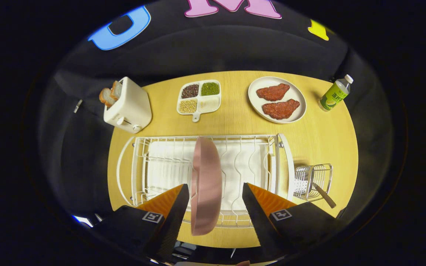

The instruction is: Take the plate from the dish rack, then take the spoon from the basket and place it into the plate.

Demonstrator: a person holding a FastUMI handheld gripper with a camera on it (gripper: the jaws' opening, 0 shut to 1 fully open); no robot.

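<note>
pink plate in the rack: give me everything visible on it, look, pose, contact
The pink plate is matte, plain, round, with a raised rim and what looks like a foot ring on its left face. It stands on edge in the white wire dish rack, seen nearly edge-on. It sits between the fingers of the open gripper; the left finger is close to its rim, contact unclear, the right finger is apart.

Plate [206,184] upright in rack [161,162], btwn open tongs [216,192].
</note>
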